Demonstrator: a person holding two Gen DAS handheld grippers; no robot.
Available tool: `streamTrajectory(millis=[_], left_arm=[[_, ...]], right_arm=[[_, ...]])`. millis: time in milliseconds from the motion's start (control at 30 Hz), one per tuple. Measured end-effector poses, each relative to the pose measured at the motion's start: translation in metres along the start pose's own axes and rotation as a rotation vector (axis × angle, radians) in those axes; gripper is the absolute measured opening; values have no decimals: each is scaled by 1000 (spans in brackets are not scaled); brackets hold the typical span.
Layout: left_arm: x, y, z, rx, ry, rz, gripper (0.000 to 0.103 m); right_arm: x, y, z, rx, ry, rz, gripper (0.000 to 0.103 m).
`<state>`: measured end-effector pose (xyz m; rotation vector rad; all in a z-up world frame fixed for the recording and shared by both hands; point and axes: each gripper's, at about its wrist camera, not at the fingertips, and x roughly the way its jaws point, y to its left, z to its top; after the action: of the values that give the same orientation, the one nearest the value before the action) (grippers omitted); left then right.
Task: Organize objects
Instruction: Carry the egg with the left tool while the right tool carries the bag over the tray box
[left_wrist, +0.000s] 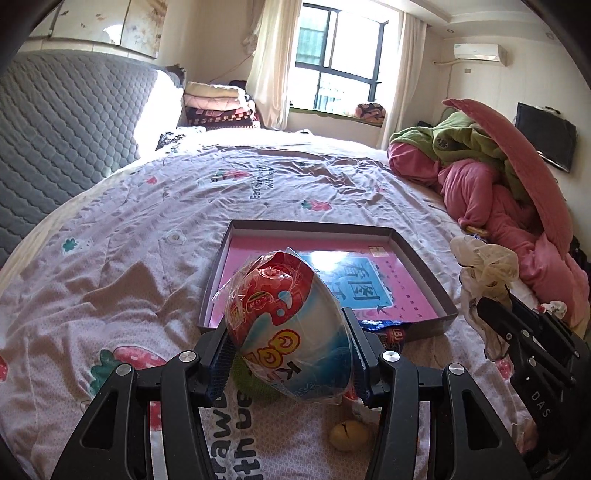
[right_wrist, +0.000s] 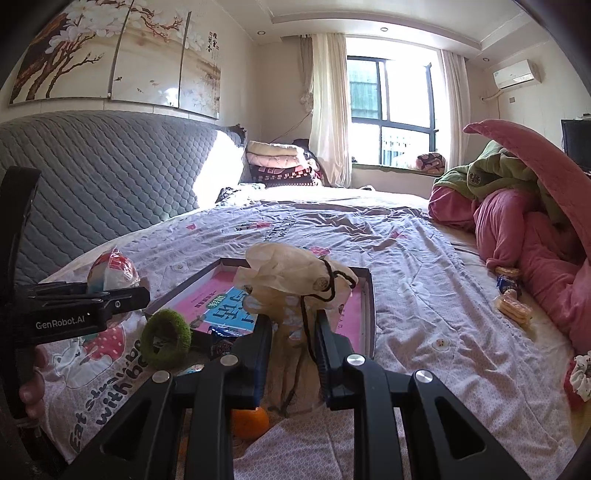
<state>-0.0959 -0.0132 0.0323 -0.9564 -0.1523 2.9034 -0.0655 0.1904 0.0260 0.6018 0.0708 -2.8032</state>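
Observation:
My left gripper (left_wrist: 290, 354) is shut on a red, white and blue snack bag (left_wrist: 291, 325) and holds it above the bed, just in front of a shallow box (left_wrist: 421, 266) with a pink book inside. My right gripper (right_wrist: 293, 332) is shut on a beige drawstring pouch (right_wrist: 295, 273) with a black cord, held up in front of the same box (right_wrist: 369, 314). The right gripper with its pouch (left_wrist: 484, 269) shows at the right of the left wrist view. The left gripper with its snack bag (right_wrist: 110, 275) shows at the left of the right wrist view.
A green hair tie (right_wrist: 166, 338), an orange (right_wrist: 251, 422), a yellowish ball (left_wrist: 349, 435) and a blue packet (left_wrist: 388, 330) lie on the bedspread near the box. Wrapped snacks (right_wrist: 511, 299) lie by a pile of pink and green bedding (right_wrist: 535, 229). A grey headboard (left_wrist: 66, 122) is at the left.

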Motion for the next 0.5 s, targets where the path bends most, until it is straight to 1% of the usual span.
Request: streamTrajectory(millis=[233,500], left_arm=[[19,0,9,1,1,-12,55],[36,4,24,-4,-17,-21,55]], right_arm=[[16,-3,2,0,2,-3,23],[36,-12,8,-8,-1,-11,23]])
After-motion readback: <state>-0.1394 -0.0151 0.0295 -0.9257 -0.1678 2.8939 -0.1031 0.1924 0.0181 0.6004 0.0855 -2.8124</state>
